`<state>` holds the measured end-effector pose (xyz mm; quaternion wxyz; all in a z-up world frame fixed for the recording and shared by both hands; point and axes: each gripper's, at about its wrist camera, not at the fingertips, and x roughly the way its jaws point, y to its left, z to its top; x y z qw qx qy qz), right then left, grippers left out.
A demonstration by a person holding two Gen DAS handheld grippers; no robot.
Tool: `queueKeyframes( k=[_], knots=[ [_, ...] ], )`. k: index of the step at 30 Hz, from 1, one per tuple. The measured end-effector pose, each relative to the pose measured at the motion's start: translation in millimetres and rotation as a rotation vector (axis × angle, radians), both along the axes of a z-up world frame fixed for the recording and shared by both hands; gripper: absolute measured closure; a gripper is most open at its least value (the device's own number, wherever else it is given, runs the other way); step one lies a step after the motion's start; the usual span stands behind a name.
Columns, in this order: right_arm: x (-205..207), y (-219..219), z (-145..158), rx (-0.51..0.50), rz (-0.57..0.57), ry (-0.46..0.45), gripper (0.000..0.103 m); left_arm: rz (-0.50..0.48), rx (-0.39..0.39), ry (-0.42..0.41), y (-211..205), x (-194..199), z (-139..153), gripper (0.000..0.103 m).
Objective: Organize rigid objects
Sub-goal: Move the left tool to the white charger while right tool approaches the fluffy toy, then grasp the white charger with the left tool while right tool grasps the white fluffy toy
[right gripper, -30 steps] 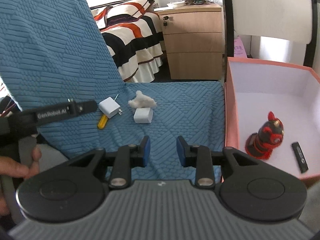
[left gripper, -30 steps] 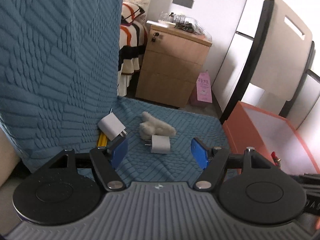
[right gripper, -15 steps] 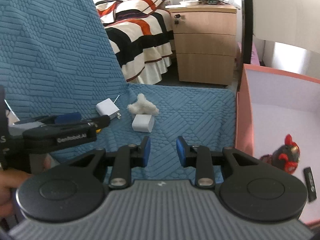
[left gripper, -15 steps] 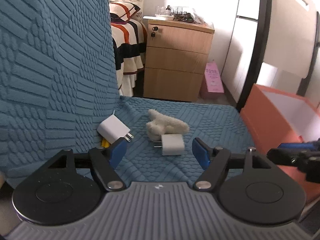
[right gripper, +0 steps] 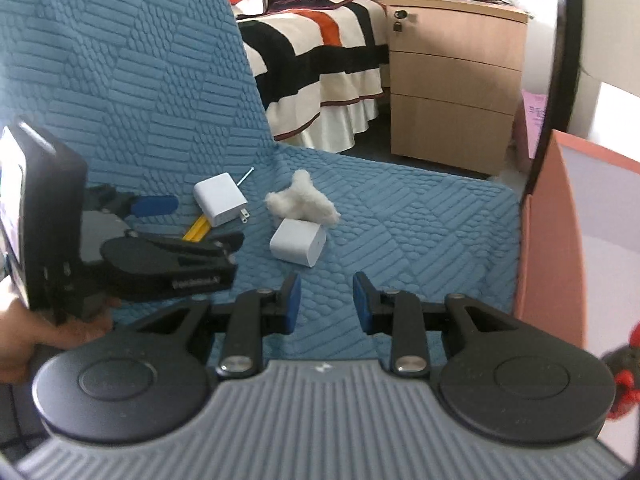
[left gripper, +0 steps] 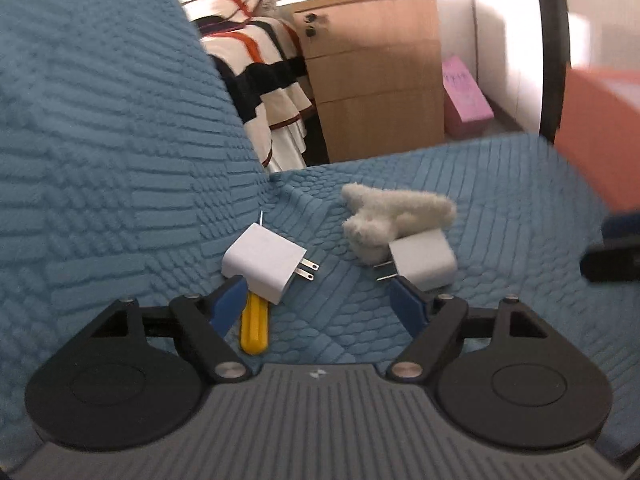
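Two white plug chargers lie on the blue quilted chair seat: one (left gripper: 264, 266) at the left, lying on a yellow-handled screwdriver (left gripper: 254, 326), and one (left gripper: 424, 262) at the right, touching a white fluffy toy (left gripper: 394, 210). My left gripper (left gripper: 320, 306) is open and empty, low over the seat just short of both chargers. My right gripper (right gripper: 326, 298) is open with a narrower gap, empty, a little short of the right charger (right gripper: 298, 244). The left charger (right gripper: 220, 198), the toy (right gripper: 304, 200) and the left gripper (right gripper: 184, 220) show in the right wrist view.
An orange box (right gripper: 548, 232) with a white inside stands at the seat's right edge; a red and black figure (right gripper: 624, 376) shows at its lower corner. The blue chair back (right gripper: 120, 80) rises at the left. A striped bed (right gripper: 320, 40) and a wooden drawer cabinet (right gripper: 452, 80) stand behind.
My left gripper has moved forward and down to the chargers. My right gripper has swung left, away from the orange box, and its view now centres on the seat.
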<state>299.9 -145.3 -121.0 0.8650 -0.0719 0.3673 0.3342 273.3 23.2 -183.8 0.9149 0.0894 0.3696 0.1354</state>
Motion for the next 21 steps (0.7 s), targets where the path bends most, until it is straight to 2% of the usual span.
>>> queueKeyframes(
  k=[4,11,15,21],
  knots=[
    [15,11,-3,-0.001,0.023,-0.006,0.062,-0.020,0.094,0.040,3,14,-14,0.021],
    [51,32,-13,0.029,0.055,0.037,0.063,-0.054,0.217,0.086,11,33,-32,0.021],
    [66,49,-22,0.009,0.096,0.012,0.063,-0.073,0.269,0.113,15,41,-40,0.021],
    [90,63,-40,-0.002,0.094,0.024,0.064,-0.056,0.283,0.131,28,51,-45,0.020]
  ],
)
